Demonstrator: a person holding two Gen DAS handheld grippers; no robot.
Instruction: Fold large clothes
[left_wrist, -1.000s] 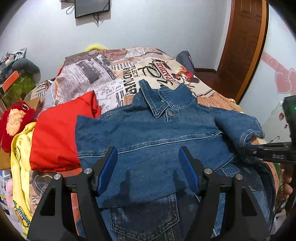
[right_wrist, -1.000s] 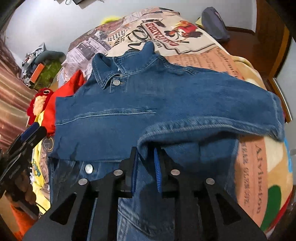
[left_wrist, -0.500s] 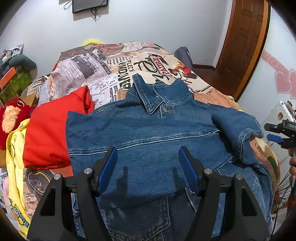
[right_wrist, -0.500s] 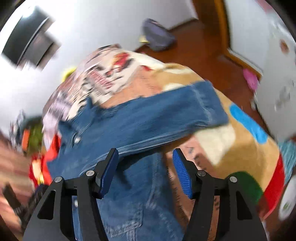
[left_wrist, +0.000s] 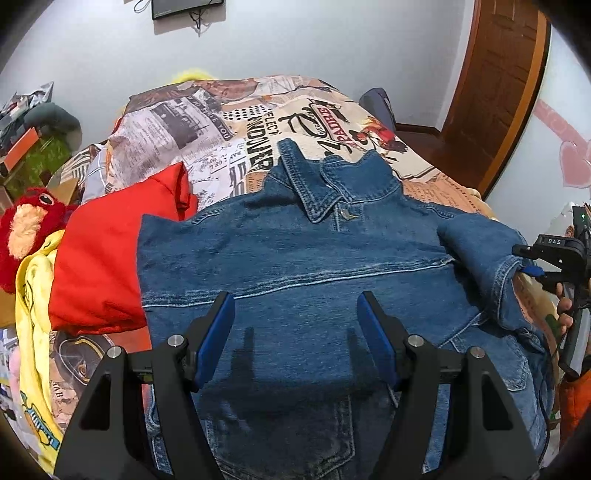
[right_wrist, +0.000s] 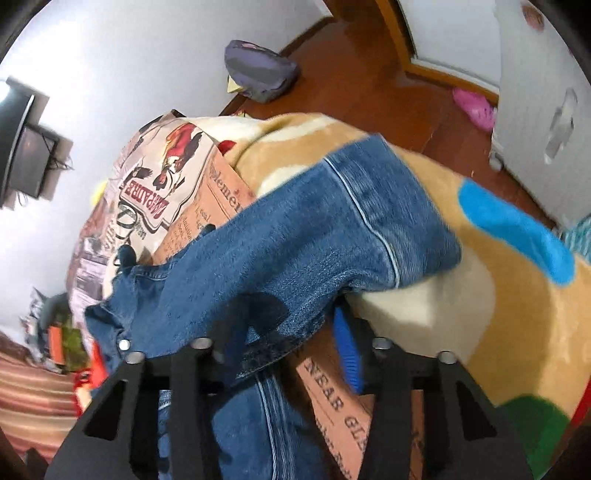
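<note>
Jacket: the denim jacket (left_wrist: 295, 280) lies front down on the bed (left_wrist: 229, 122), collar toward the top of the frame, filling the middle of the left wrist view.
Left tongs (left_wrist: 295, 332): spread, hovering above the jacket's back, pinching nothing.
Right tongs (right_wrist: 280, 347): jaws have just been closing; the sleeve (right_wrist: 314, 236) is draped over one finger, and whether the pads press it I cannot tell.
Done: jacket laid out flat.
Left: right sleeve to fold inward, then the body.
Beside it: red garment (left_wrist: 99, 266), at left.
</note>
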